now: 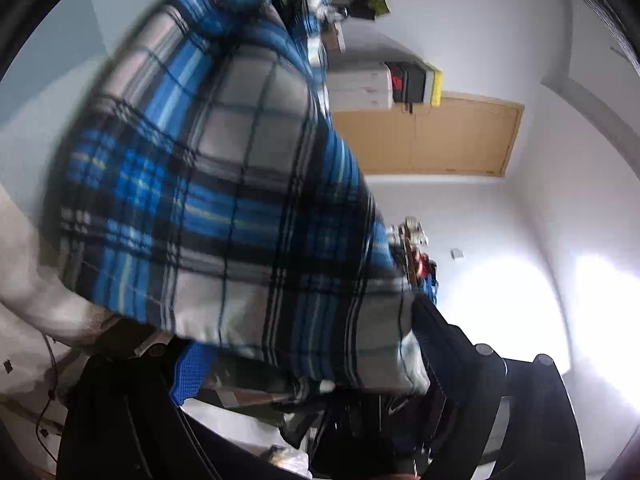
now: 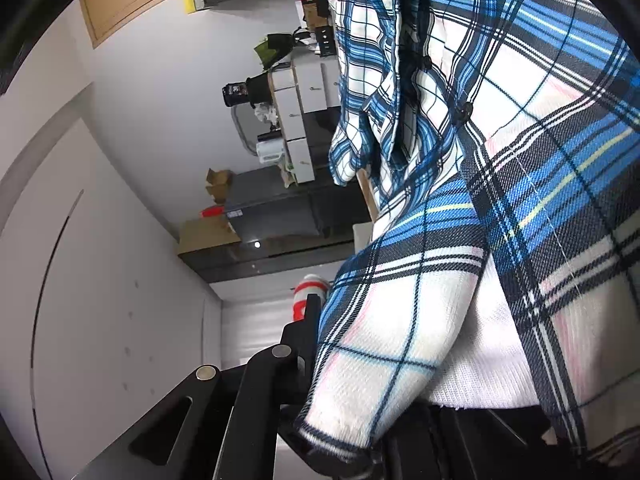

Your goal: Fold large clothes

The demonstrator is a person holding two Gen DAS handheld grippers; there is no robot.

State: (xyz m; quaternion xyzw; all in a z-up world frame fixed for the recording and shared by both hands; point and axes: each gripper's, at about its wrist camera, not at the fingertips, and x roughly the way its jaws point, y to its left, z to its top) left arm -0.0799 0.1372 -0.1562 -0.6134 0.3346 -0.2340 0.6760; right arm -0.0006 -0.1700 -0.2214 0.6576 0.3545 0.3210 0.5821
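Both wrist views were rolled sideways: room furniture ran vertically in frame, so both hands held their grippers turned on their side, pointing about level.

Left gripper (image 1: pixel 320 364): jaws stood wide apart. One blue-padded finger (image 1: pixel 188 376) showed at lower left, the other dark finger (image 1: pixel 444 328) at lower right. The plaid shirt (image 1: pixel 224 184) (blue, black and white check) draped over and in front of the gap and filled the centre and left of the view, motion-blurred. A folded hem of it sagged between the fingers; the pads did not look pressed on it, so no clamp. Whether the cloth touched either pad, I could not tell.

Right of the shirt in that view: a tan cupboard door (image 1: pixel 452 136) on the white wall, and boxes (image 1: pixel 404 84) stacked beside it. Bright glare washed out the lower right.

Right gripper (image 2: pixel 340 412): jaws pinched together on the plaid shirt's edge at bottom centre, with the black linkage (image 2: pixel 224 392) visible to its left. From the pinch the cloth rose up and to the right, filling the right half; the button placket (image 2: pixel 464 112) showed higher up. A white knit fabric (image 2: pixel 480 360) sat behind the plaid at lower right (could not tell what it was)

Left of the shirt: white drawer unit (image 2: pixel 300 120), dark cabinet (image 2: pixel 280 208)
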